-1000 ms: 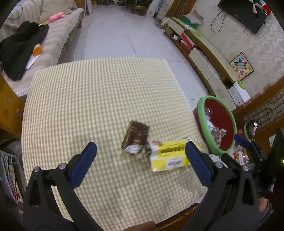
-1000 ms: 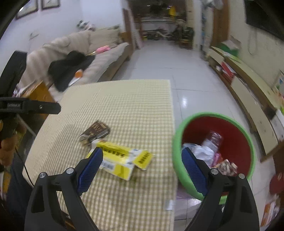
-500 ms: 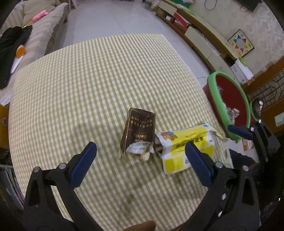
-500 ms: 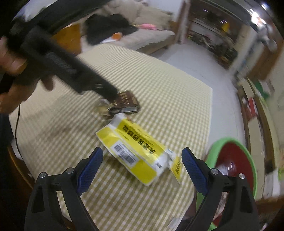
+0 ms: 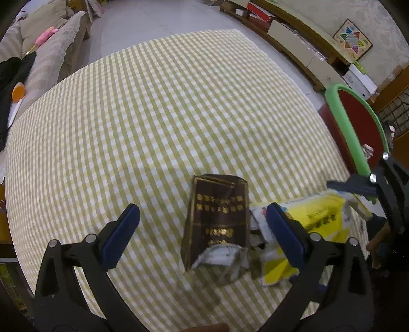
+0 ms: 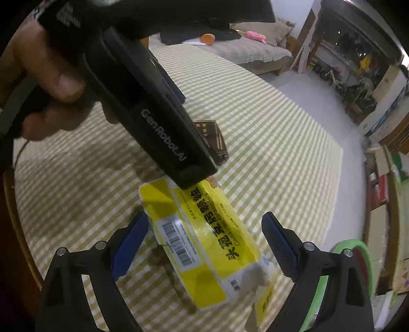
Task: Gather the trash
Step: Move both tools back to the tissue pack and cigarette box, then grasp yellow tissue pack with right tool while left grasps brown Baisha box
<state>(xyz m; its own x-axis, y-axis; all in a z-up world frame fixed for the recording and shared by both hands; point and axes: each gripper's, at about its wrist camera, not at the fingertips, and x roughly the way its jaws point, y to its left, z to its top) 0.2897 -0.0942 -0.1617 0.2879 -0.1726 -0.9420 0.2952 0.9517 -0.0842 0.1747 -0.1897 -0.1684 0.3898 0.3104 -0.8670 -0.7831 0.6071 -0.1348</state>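
Hand-held gripper (image 6: 204, 236) straddling yellow box (image 6: 202, 245) — brown carton (image 6: 213, 139) half-hidden

A home living room. A beige fabric sofa (image 5: 51, 48) with cushions, dark clothing and a pink soft toy (image 5: 46, 32) lines one side of a pale tiled floor (image 5: 158, 20). A long low wooden cabinet (image 5: 294, 38) runs along the opposite papered wall, where a Chinese-checkers board (image 5: 352, 40) leans. A table under a yellow-and-white checked cloth (image 5: 158, 115) fills the foreground.
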